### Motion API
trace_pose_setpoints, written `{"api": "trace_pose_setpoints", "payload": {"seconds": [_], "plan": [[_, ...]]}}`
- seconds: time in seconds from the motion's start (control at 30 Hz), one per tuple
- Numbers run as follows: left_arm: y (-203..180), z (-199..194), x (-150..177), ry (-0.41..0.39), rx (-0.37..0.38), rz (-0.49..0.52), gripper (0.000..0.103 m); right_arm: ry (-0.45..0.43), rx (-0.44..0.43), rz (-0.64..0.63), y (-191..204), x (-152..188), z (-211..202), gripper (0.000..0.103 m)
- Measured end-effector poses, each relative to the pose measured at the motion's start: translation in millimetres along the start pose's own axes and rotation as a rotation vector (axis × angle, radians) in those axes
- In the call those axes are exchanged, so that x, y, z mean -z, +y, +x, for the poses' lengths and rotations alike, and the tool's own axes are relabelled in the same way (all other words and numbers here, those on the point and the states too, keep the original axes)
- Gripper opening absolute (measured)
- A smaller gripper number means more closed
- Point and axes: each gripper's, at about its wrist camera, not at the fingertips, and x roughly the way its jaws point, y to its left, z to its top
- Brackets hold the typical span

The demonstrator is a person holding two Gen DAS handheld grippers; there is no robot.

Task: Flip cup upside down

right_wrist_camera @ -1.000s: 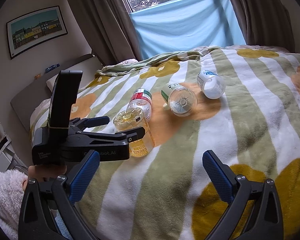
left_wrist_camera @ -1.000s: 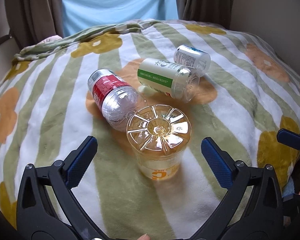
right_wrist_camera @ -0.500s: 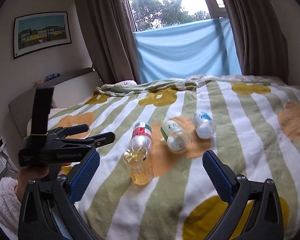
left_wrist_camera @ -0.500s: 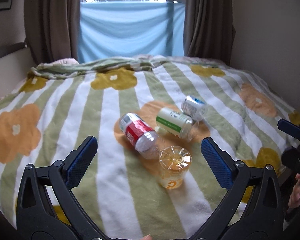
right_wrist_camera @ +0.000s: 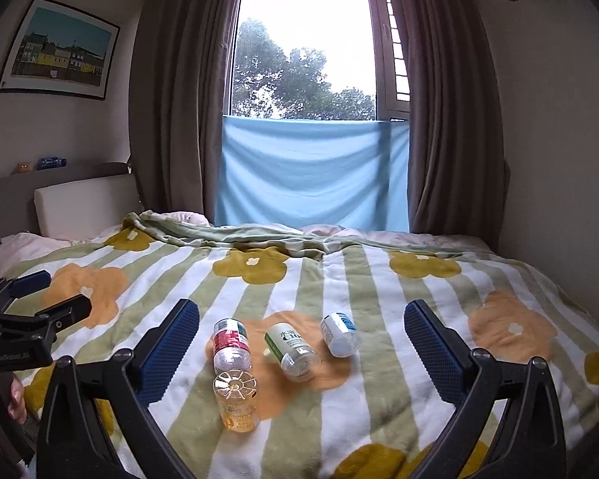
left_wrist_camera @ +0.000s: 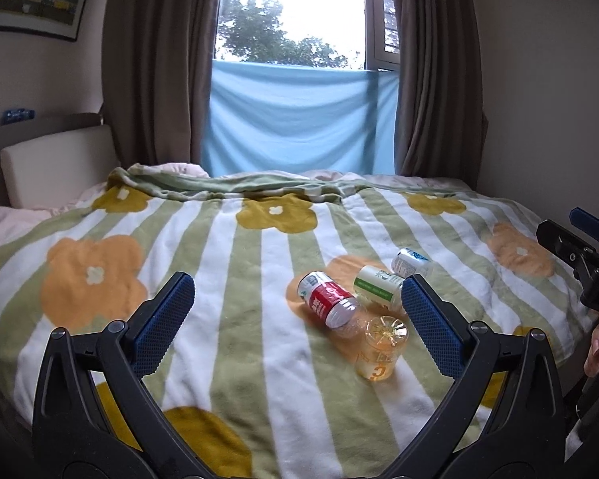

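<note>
While the clear amber plastic cup [right_wrist_camera: 235, 399] stands inverted, base up, on the striped flower-print blanket [right_wrist_camera: 379, 291], broad bare blanket lies left and right of it. Three label-wrapped clear cups [right_wrist_camera: 295, 349] lie toppled just behind. Left gripper [left_wrist_camera: 295, 319] and right gripper [right_wrist_camera: 301, 343]: spread, empty. Both have withdrawn from the cup since the earlier frames.

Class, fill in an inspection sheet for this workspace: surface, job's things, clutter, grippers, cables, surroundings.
Surface: striped flower blanket on a bed.
Job's things: orange cup standing upside down, base up, untouched.
Clutter: red-label cup, green-label cup and blue-label cup, all lying on their sides.
Grippers: left hand-held gripper open, empty; right hand-held gripper open, empty.
Cables: nothing seen.
Surroundings: window, brown curtains, blue cloth, framed picture.
</note>
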Motion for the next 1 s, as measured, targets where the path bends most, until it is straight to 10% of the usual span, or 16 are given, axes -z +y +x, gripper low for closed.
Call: {"api": "trace_pose_setpoints", "payload": {"seconds": [1.0], "plan": [[-1,-20,-1,-0.068,-0.001,-0.005,0.103,-0.001,0.011,0.022,12,9,-2,0.103]]}}
